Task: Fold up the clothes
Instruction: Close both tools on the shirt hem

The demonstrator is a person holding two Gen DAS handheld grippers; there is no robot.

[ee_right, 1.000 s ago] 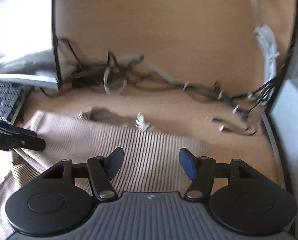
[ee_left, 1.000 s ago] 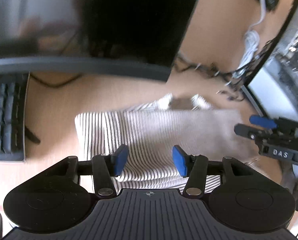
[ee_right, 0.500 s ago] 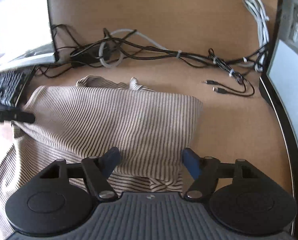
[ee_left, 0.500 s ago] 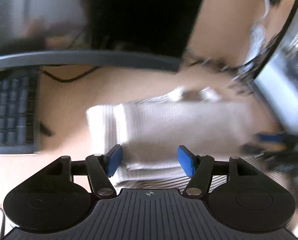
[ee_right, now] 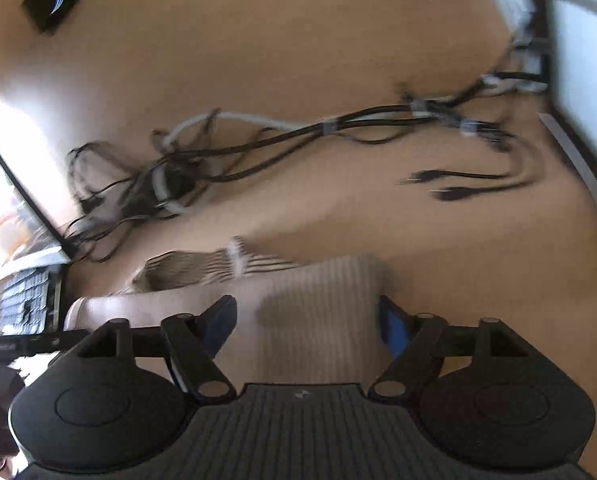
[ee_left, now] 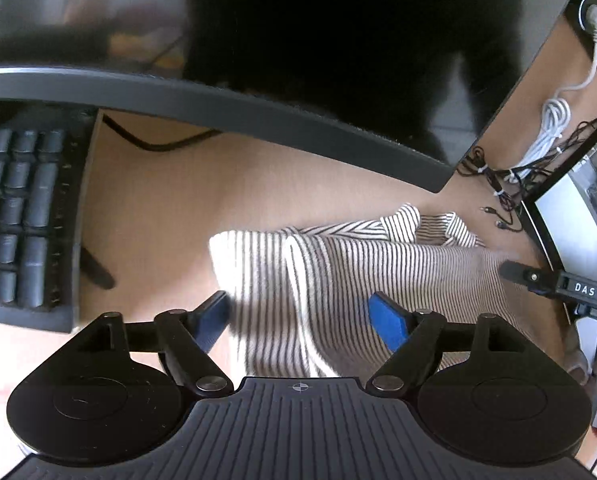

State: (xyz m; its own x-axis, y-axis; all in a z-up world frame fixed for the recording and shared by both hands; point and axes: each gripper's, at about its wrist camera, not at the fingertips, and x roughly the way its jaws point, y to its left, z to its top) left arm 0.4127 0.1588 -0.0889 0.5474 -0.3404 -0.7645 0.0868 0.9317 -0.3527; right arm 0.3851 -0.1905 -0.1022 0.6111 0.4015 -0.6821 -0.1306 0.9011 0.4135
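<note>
My left gripper (ee_left: 302, 320) sits wide open over the striped shirt (ee_left: 338, 276), its blue pads (ee_left: 388, 326) clear of the cloth and gripping nothing. My right gripper (ee_right: 306, 324) is spread equally wide and empty above the same shirt (ee_right: 318, 304), which lies folded on the wooden desk (ee_left: 150, 216). In the left view, the other tool's arm reads "DAS" (ee_left: 584, 289). Beyond: one keyboard (ee_left: 18, 216), two monitors (ee_left: 258, 40), and a cable tangle (ee_right: 258, 148) — the right view is blurred, so I won't count strands.
</note>
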